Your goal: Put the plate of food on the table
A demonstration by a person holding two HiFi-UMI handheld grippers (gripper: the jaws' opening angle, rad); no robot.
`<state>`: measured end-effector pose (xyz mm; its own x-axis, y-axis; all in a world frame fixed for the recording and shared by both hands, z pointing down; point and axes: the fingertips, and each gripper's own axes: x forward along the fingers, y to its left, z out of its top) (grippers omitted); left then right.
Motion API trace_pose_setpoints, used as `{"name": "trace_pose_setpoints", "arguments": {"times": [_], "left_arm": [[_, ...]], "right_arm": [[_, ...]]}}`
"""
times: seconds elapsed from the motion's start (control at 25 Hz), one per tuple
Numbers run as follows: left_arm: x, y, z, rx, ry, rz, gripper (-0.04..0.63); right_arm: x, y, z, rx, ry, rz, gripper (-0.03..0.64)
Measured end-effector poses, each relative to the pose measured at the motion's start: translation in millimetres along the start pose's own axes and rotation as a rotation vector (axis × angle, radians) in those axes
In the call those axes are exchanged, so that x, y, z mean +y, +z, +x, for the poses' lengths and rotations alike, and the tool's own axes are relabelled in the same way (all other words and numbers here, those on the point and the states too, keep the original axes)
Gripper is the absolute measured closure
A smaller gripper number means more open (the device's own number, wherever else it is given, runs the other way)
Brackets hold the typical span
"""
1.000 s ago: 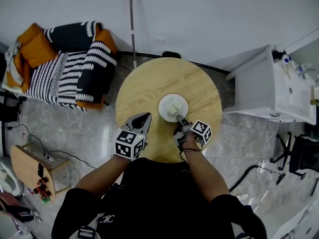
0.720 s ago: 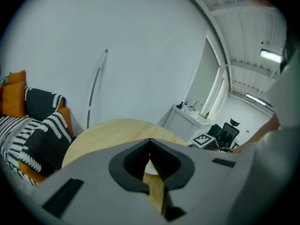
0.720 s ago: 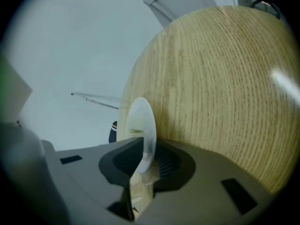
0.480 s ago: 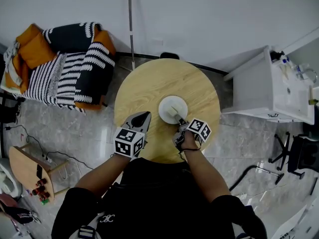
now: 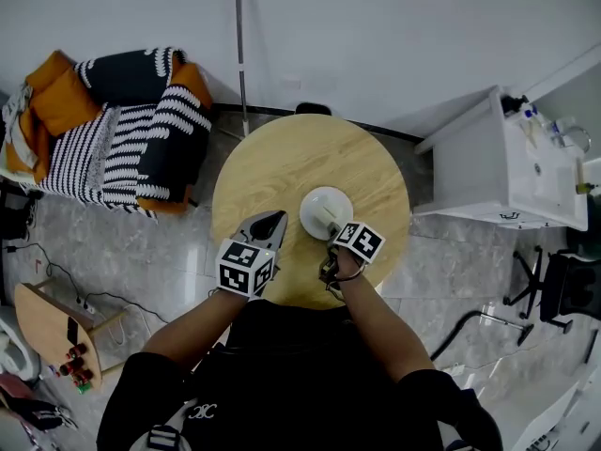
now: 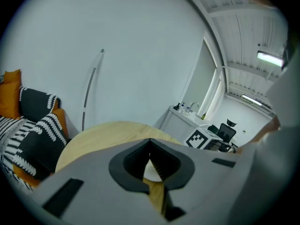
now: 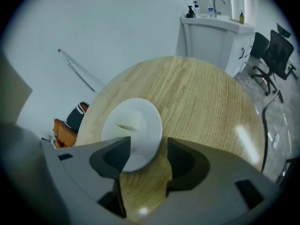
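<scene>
Near the middle of the round wooden table (image 5: 272, 163), a little toward the edge where the person stands, the white plate (image 5: 326, 211) lies flat on the wood with a pale piece of food (image 7: 128, 121) on its centre. It looks fully supported by the tabletop and well in from every edge, so the delivery itself appears done.

At the plate's near rim is the right gripper (image 7: 146, 149), pointing steeply down at the surface. Its jaws have just been opening and now stand wide apart. The near rim of the plate lies in the gap between them, closer to the left-hand jaw, but neither pad presses on it. That wide spread seems meant to free the rim cleanly, so the gripper can draw back toward the table's near edge without dragging or tipping the plate.

Over the near-left part of the table, the left gripper (image 5: 268, 224) hovers apart from the plate, its tips brought together on nothing. It has no part in the hold and is likely kept to that side so the right one has room. From the left gripper, the plate lies ahead and to the right, not touching.
</scene>
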<state>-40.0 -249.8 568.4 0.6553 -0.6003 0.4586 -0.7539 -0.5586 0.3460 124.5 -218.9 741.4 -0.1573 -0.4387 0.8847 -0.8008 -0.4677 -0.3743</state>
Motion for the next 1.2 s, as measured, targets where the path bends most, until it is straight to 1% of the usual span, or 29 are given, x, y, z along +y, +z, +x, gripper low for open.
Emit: {"name": "trace_pose_setpoints", "arguments": {"times": [0.08,0.24,0.28,0.36,0.4,0.52,0.68,0.8,1.0,1.2], "left_arm": [[-0.3,1.7,0.6,-0.002,-0.003,0.002,0.591],[-0.2,2.8,-0.2,-0.005,-0.006,0.003,0.591],[0.1,2.5,0.3,-0.005,-0.007,0.004,0.591],[-0.1,1.6,1.5,-0.002,-0.009,0.006,0.591],[-0.8,1.2,1.9,-0.001,-0.011,0.008,0.591],[-4.4,1.2,2.8,0.0,-0.02,0.015,0.591],[-10.5,2.8,6.4,-0.005,-0.031,0.024,0.591],[-13.1,1.6,10.1,-0.003,-0.034,0.031,0.591],[-20.2,1.1,15.0,-0.002,-0.042,0.042,0.591],[-30.0,10.0,22.1,0.0,-0.049,0.06,0.591]], "right_arm": [[-1.7,0.8,-1.2,-0.007,-0.01,-0.013,0.376],[-5.9,5.9,-11.8,-0.046,0.022,0.004,0.381],[-6.4,7.8,-15.7,-0.061,0.028,-0.006,0.421],[-7.2,12.7,-24.5,-0.101,0.03,-0.047,0.609],[-6.0,14.7,-28.7,-0.121,0.042,-0.072,0.609],[3.3,16.7,-40.4,-0.159,0.112,-0.141,0.609],[18.9,16.5,-58.9,-0.202,0.175,-0.31,0.609],[30.4,19.4,-77.5,-0.269,0.216,-0.407,0.609],[38.6,35.4,-107.9,-0.406,0.209,-0.545,0.609],[53.2,67.3,-149.3,-0.57,0.208,-0.66,0.609]]}}
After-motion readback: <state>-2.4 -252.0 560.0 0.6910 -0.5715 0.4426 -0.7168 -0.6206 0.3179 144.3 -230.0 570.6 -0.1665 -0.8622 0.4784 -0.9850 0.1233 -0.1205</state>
